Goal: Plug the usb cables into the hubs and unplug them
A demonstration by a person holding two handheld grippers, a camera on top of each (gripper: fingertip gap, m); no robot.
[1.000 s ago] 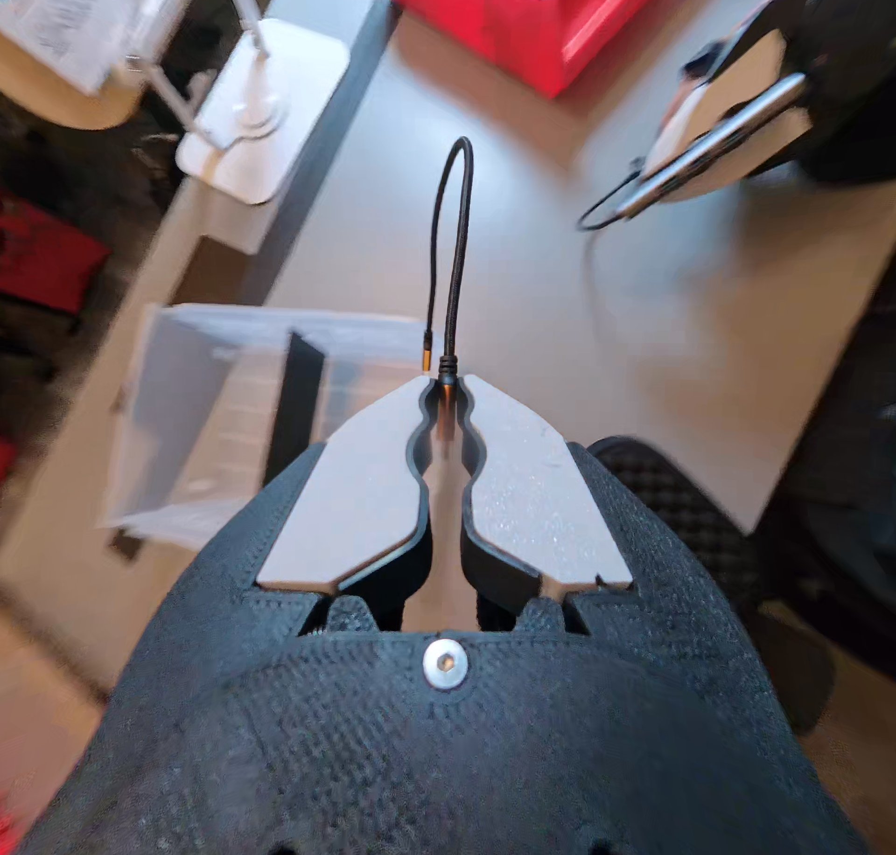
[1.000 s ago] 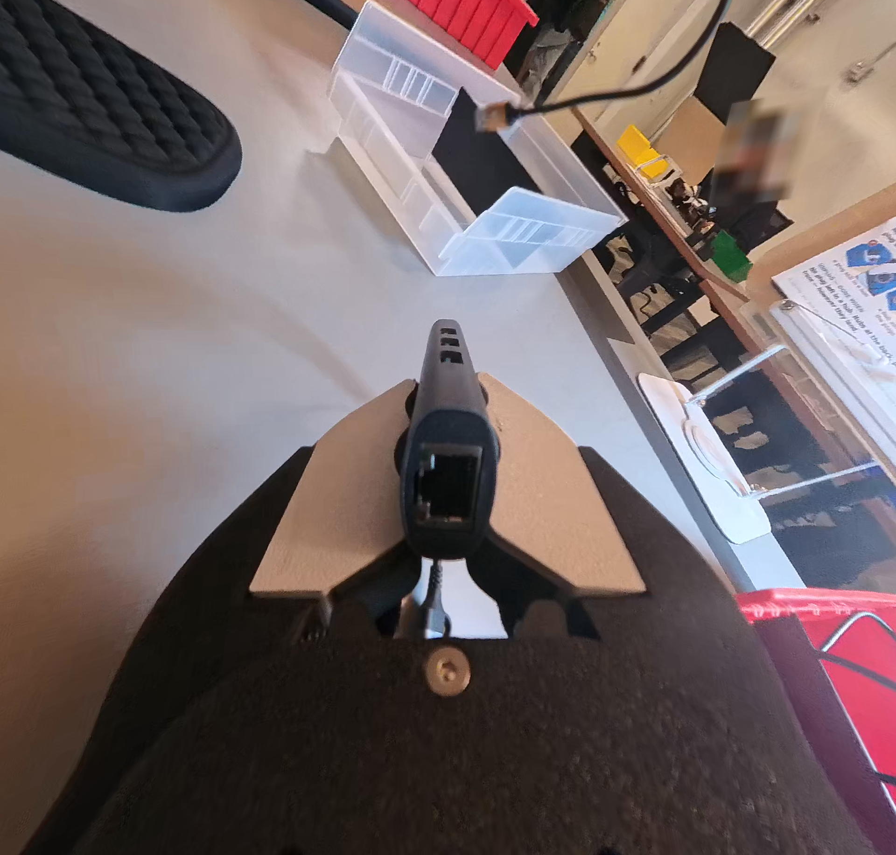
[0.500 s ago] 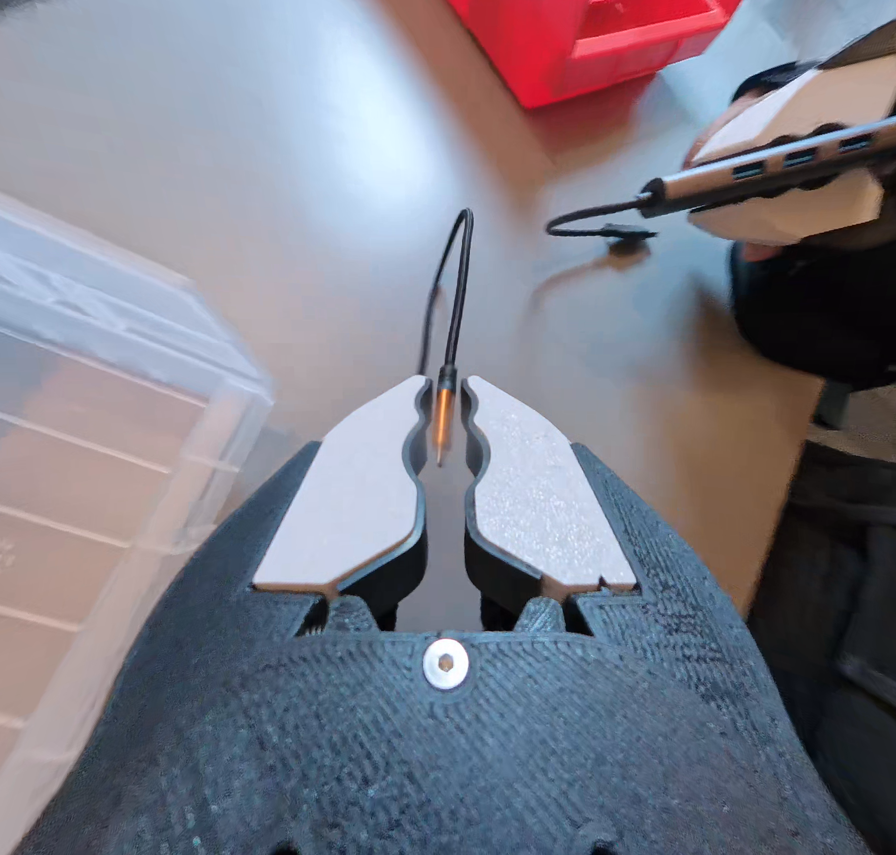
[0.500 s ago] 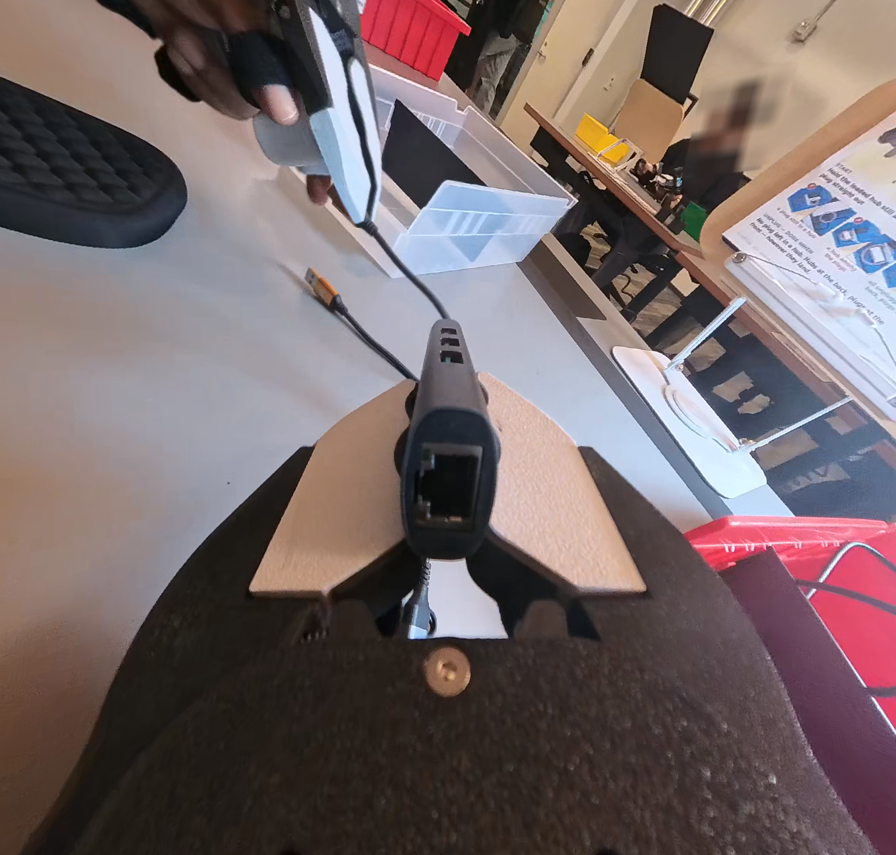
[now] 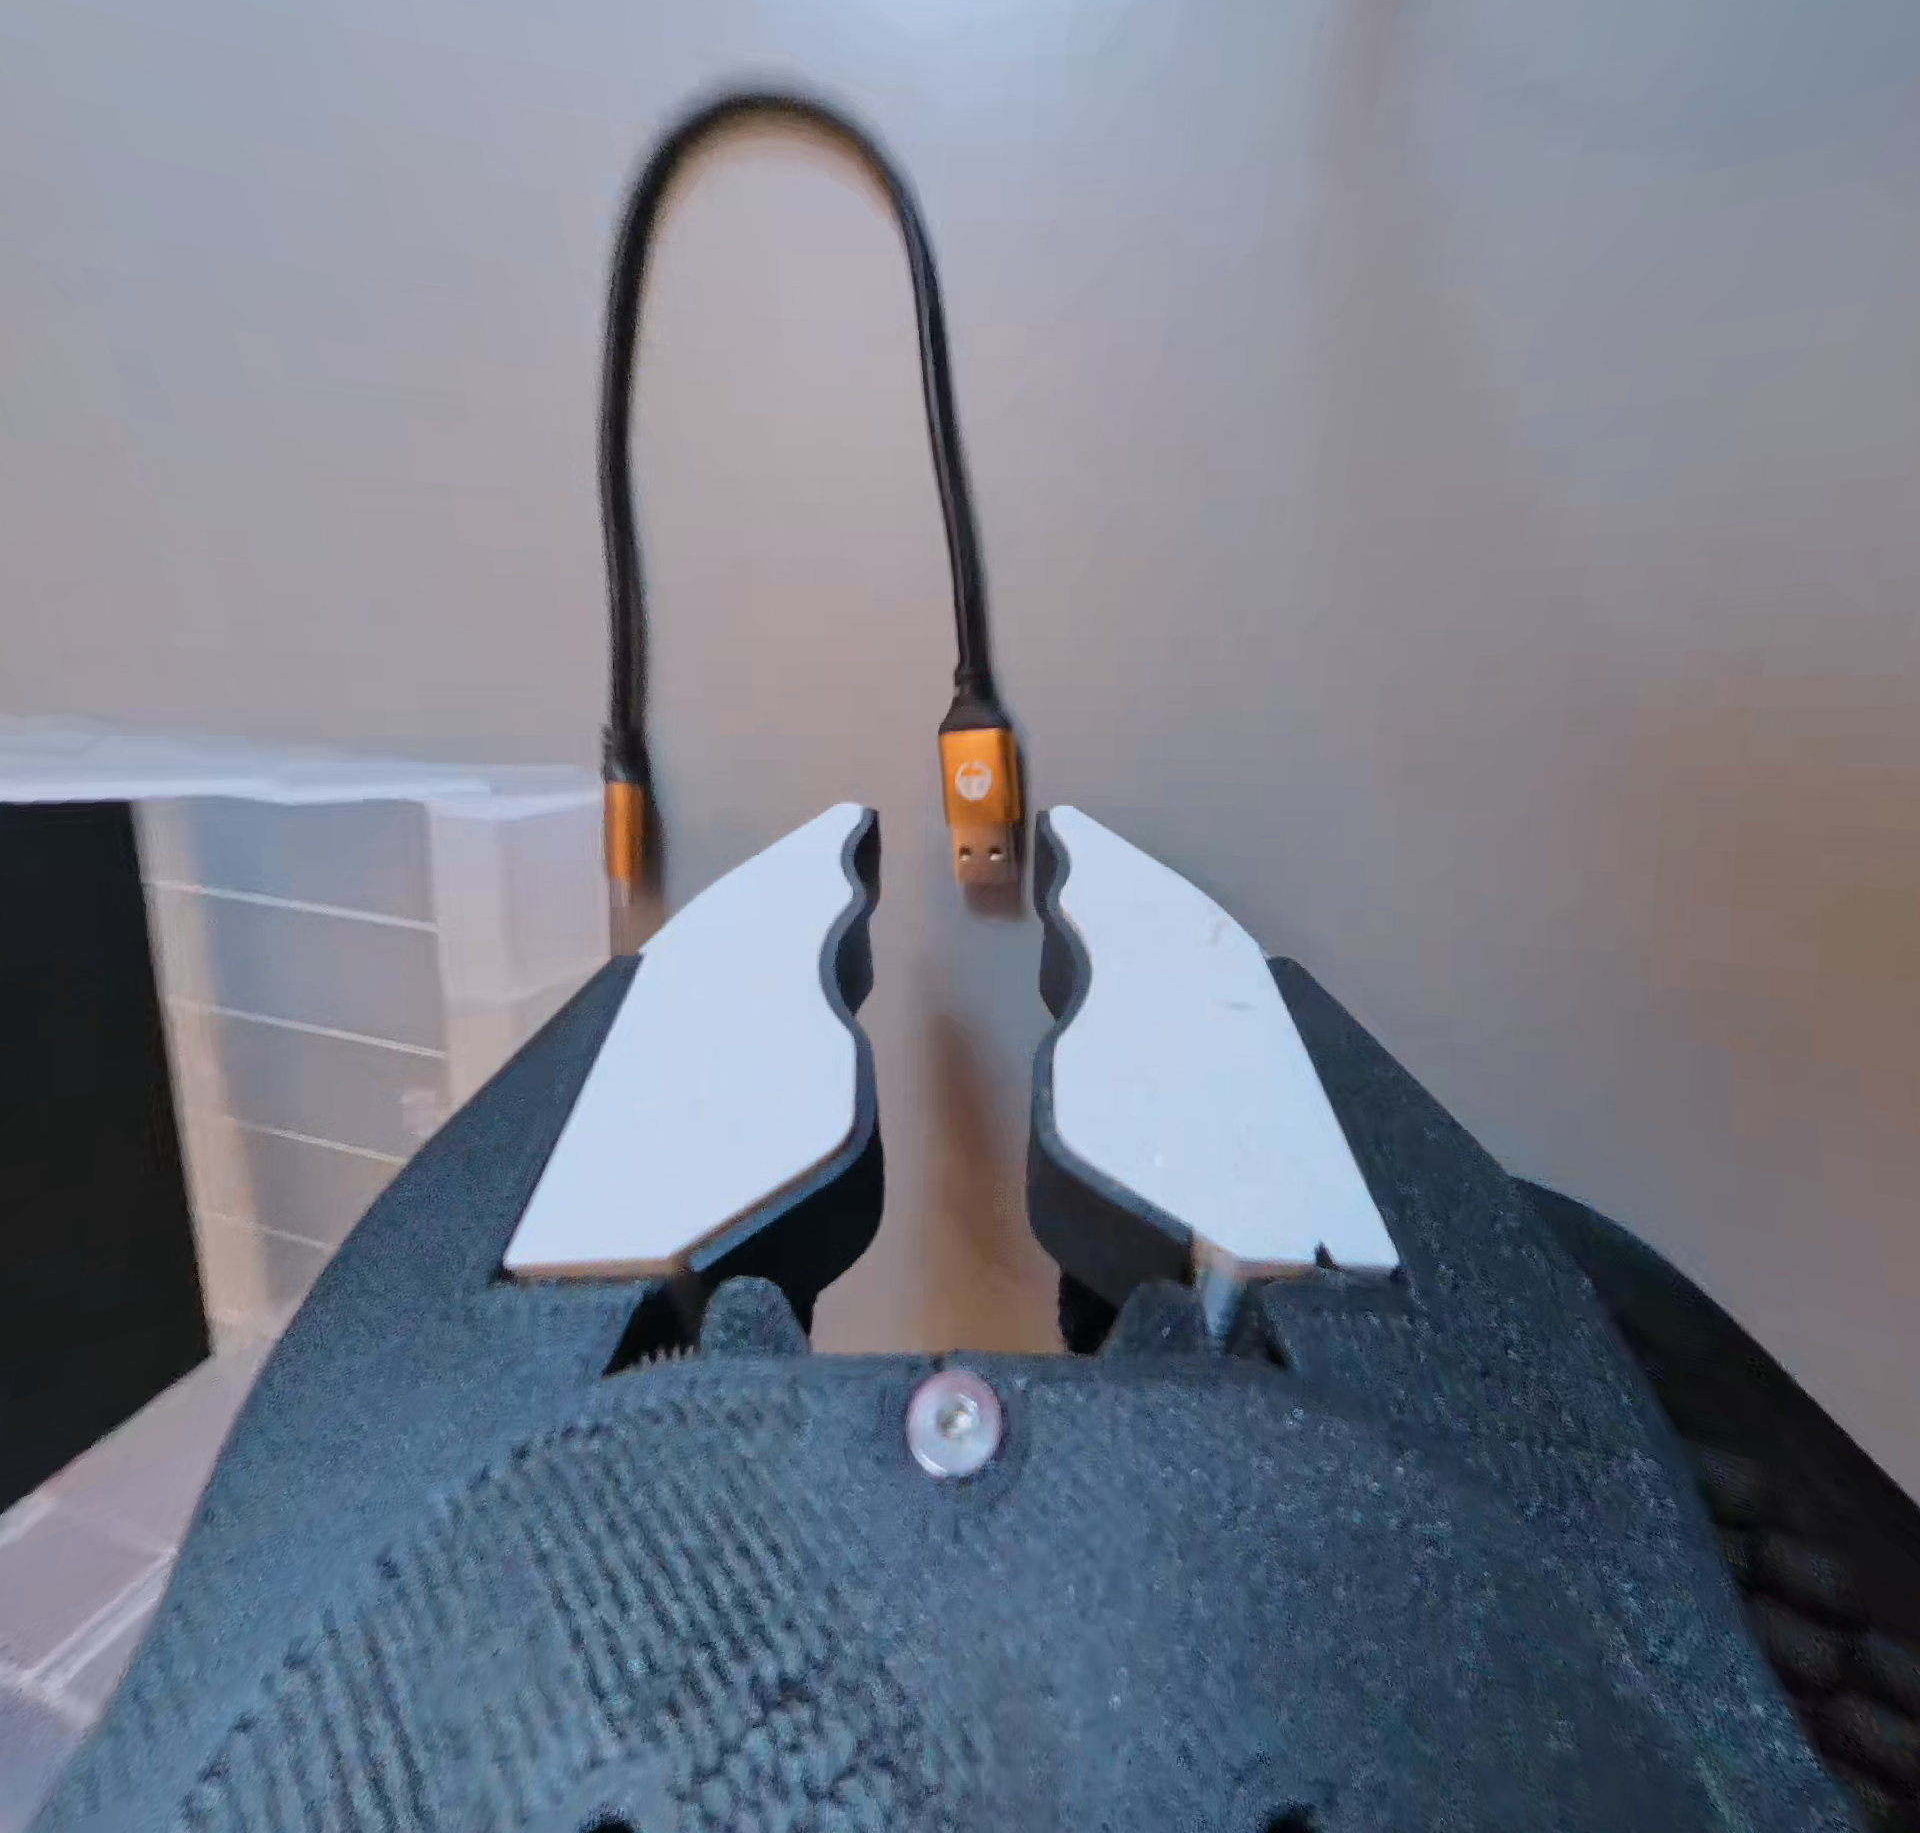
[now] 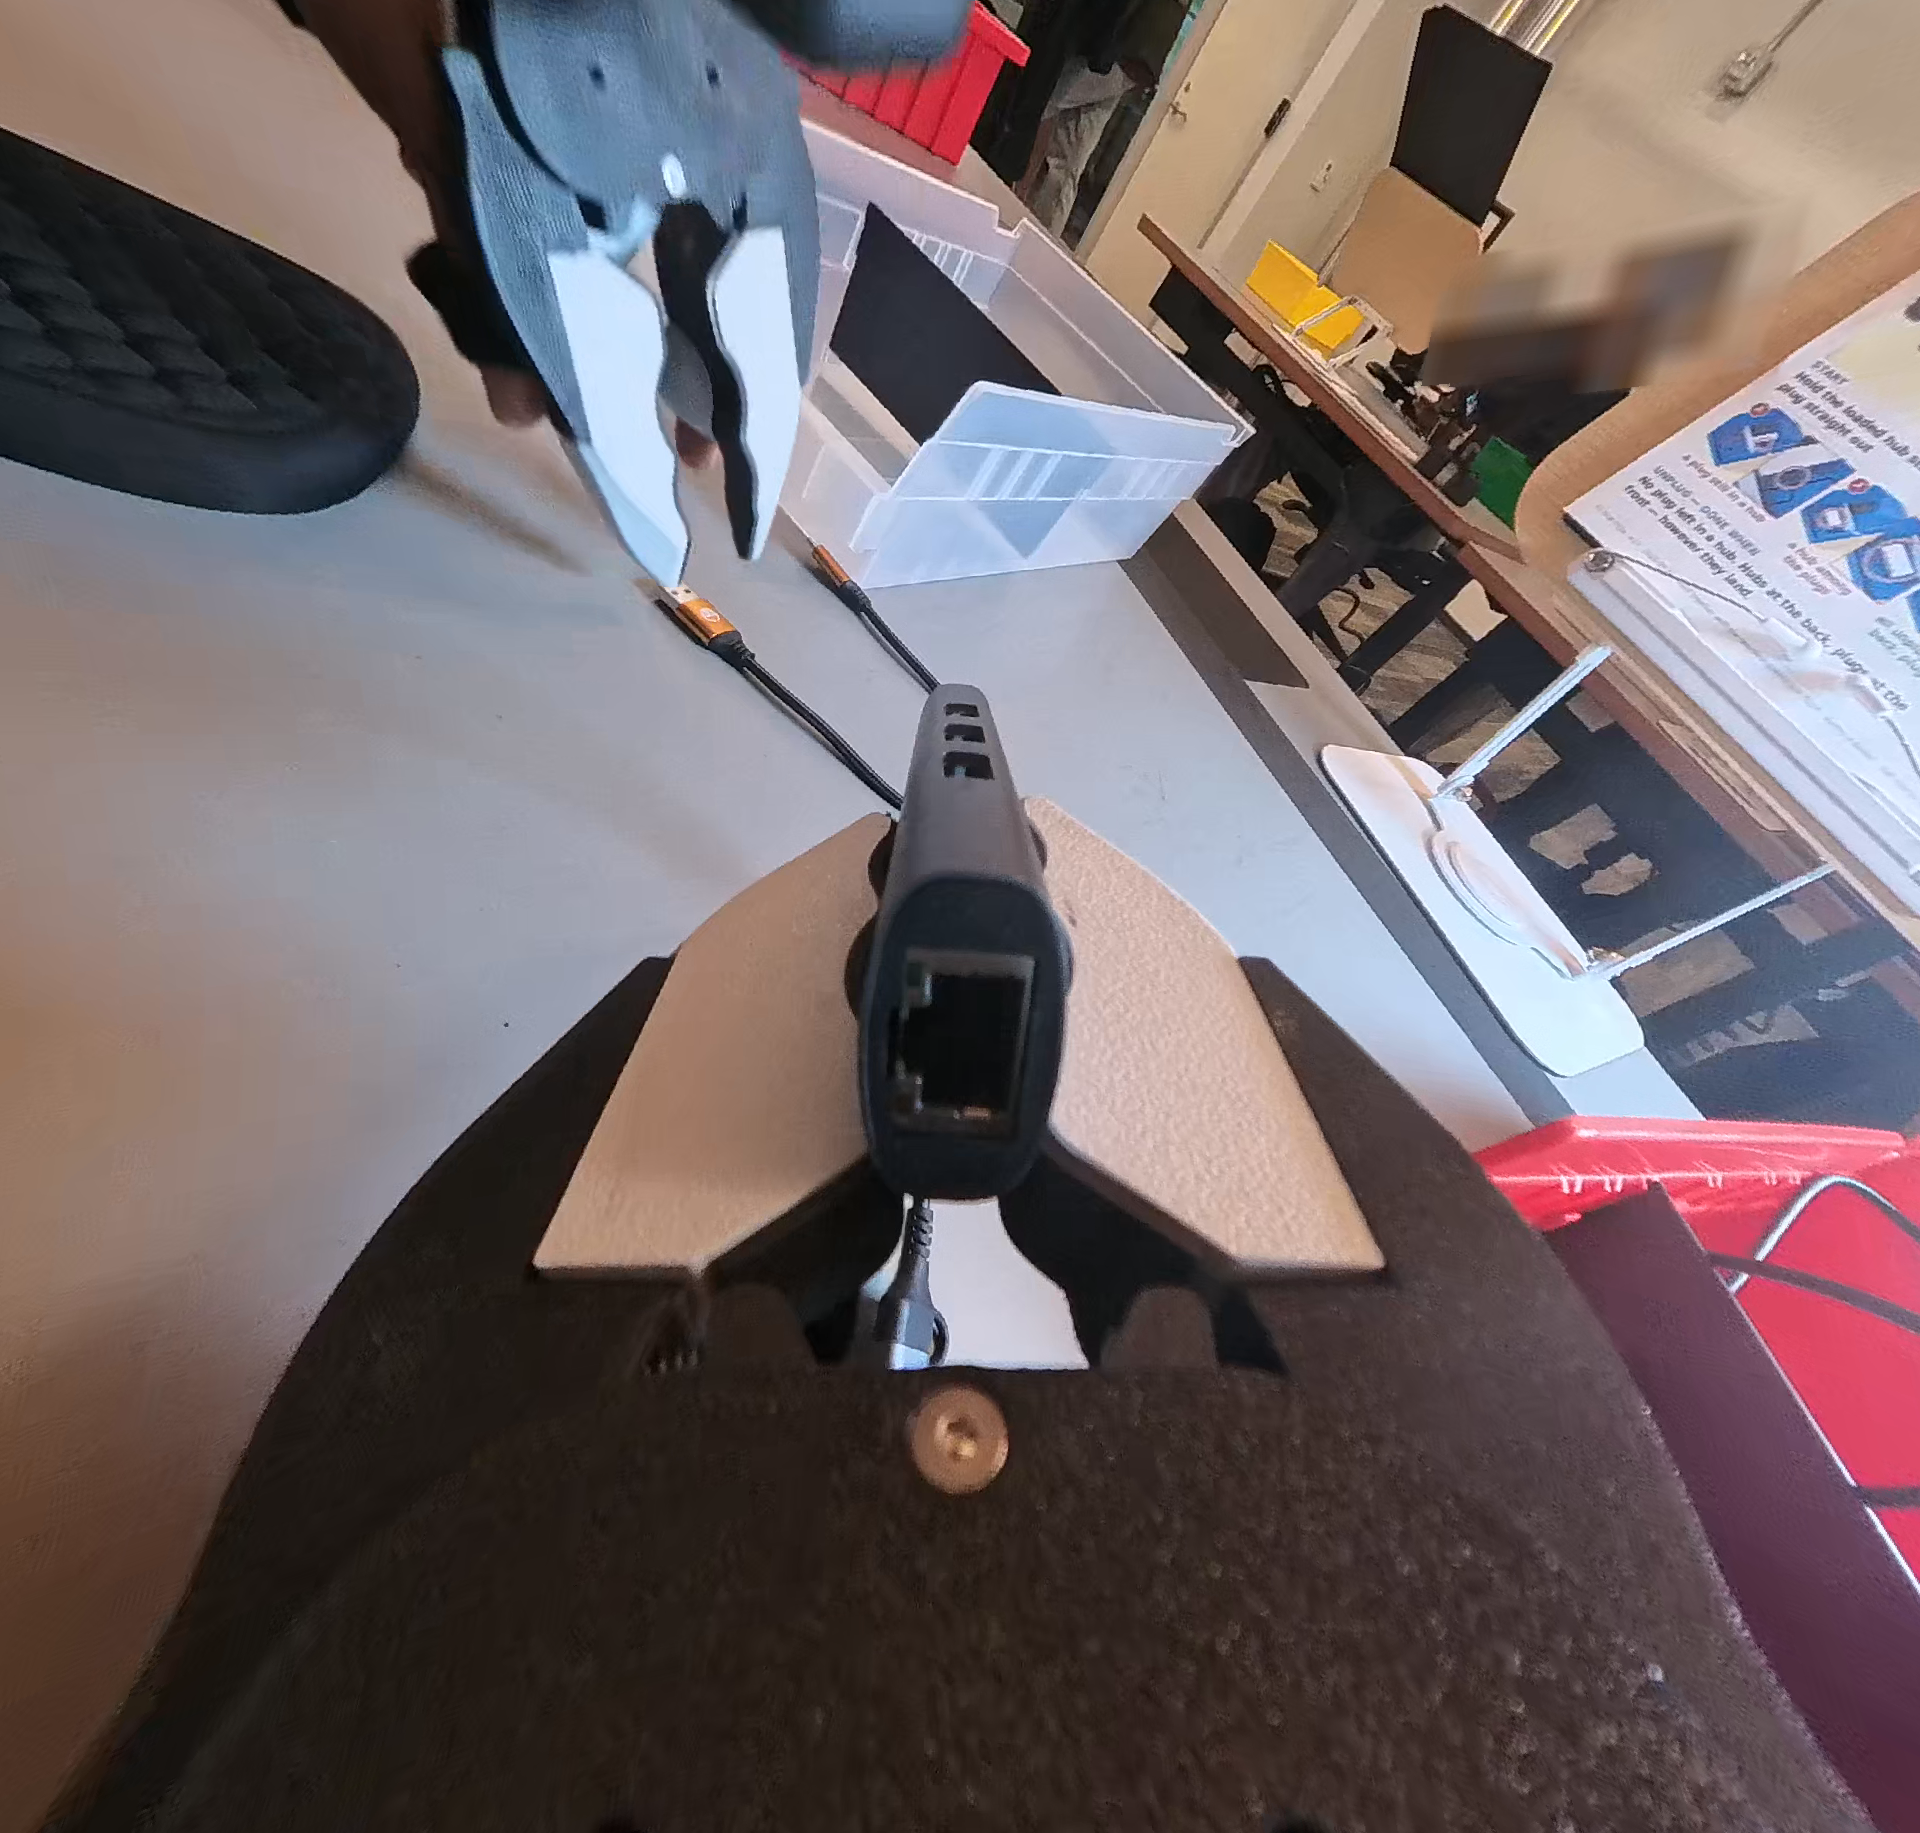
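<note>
A short black USB cable (image 5: 769,121) with two orange plugs lies in a loop on the grey table. My left gripper (image 5: 956,827) is open and empty, just above the table, with the wide orange plug (image 5: 977,817) lying between its fingertips. The other orange plug (image 5: 623,838) lies to the left. In the right wrist view the left gripper (image 6: 707,547) points down over the wide plug (image 6: 701,620). My right gripper (image 6: 956,827) is shut on a black hub (image 6: 956,952), held above the table with its side ports (image 6: 961,744) facing up.
A clear plastic bin (image 6: 1039,453) with a black insert stands beyond the cable; it also shows in the left wrist view (image 5: 312,952). A black cushion (image 6: 156,349) lies far left. A red bin (image 6: 1714,1264) and a white stand base (image 6: 1486,900) sit at the right.
My left gripper has opened and let go of the orange plug, which now lies flat on the table between its fingers. The right gripper still holds the hub.
</note>
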